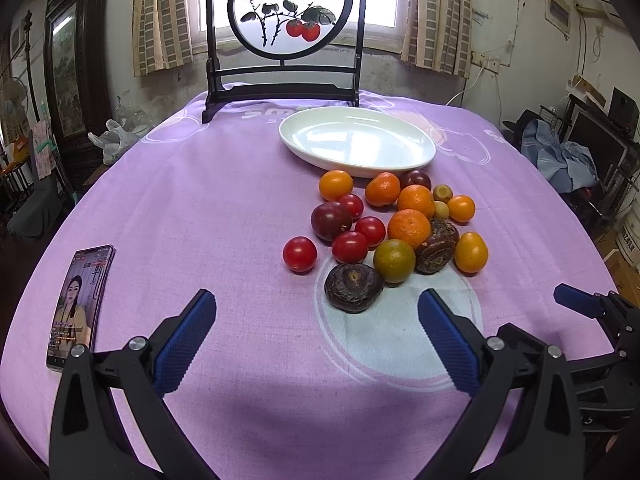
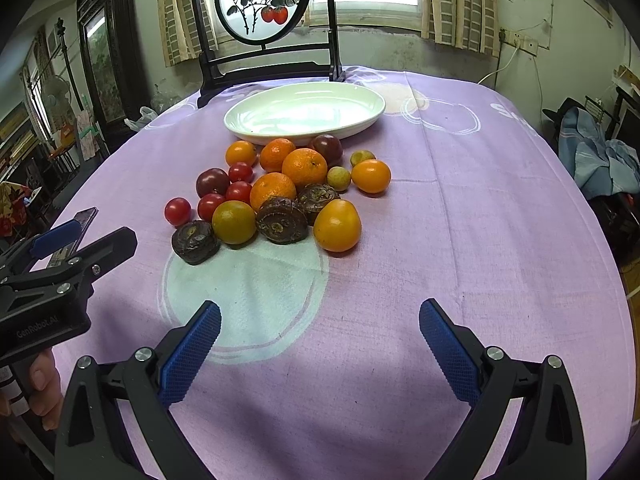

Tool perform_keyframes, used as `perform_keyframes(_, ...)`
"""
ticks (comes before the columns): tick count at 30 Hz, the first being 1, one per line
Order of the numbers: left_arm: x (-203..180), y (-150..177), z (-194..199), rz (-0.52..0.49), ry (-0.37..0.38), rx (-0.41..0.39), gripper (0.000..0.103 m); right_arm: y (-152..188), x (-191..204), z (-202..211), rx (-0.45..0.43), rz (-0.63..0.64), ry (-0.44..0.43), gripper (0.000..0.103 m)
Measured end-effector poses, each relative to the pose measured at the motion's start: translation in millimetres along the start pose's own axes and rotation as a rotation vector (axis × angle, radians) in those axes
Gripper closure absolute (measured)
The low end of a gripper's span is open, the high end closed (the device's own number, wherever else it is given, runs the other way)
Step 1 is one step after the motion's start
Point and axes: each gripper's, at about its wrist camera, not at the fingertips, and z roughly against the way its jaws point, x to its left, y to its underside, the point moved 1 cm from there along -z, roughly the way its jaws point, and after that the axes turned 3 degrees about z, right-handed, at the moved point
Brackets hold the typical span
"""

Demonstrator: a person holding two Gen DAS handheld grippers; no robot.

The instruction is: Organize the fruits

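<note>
A pile of fruit lies on the purple tablecloth: red cherry tomatoes [image 1: 300, 254], mandarins [image 1: 409, 228], yellow tomatoes [image 1: 471, 252], dark plums [image 1: 331, 220] and dark brown water chestnuts [image 1: 354, 287]. The pile also shows in the right wrist view [image 2: 276, 190]. A white oval plate [image 1: 357, 141] stands empty just behind it, also in the right wrist view [image 2: 304, 112]. My left gripper [image 1: 316, 308] is open and empty, short of the pile. My right gripper [image 2: 320, 316] is open and empty, in front of the pile; its tip shows in the left wrist view [image 1: 576, 300].
A phone [image 1: 80, 304] with a lit screen lies at the left of the table. A black framed round painting [image 1: 290, 4] stands behind the plate. Furniture and clothes crowd the room around the table.
</note>
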Motion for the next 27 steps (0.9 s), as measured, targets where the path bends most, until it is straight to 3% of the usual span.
perform_keyframes(27, -2.6, 5.1, 0.5, -0.003, 0.001, 0.004, 0.004, 1.4, -0.5, 4.1, -0.003, -0.007, -0.001, 0.003)
